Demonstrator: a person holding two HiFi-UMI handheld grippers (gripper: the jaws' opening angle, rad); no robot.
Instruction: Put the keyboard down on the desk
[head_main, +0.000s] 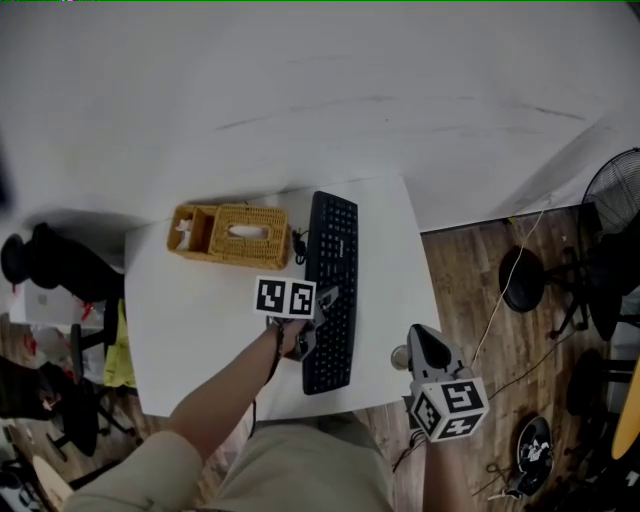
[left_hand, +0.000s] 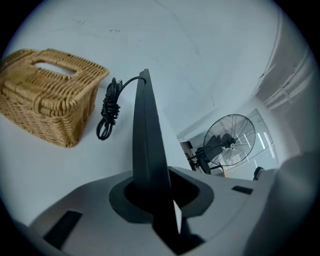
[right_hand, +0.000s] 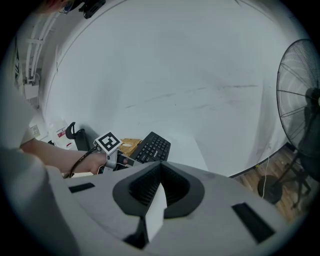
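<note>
The left tool (head_main: 322, 310) gripped the left edge of the keyboard (head_main: 336, 260), which lay mid-frame on the desk (head_main: 200, 320). Its near end sat close to the desk's lower edge, so a tug on release could tip it off. The right tool (head_main: 420, 348), jaws together and empty, offered no support.

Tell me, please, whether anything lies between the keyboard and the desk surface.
Nothing visible does: the keyboard lies over bare desk, and the wicker basket and coiled cable sit off to its left.

Keyboard (head_main: 331, 290) on right half of desk (head_main: 200, 325), basket (head_main: 230, 234) left of it at rear, coiled cable (head_main: 298, 247) between them, fan (head_main: 615, 190) right of desk.
</note>
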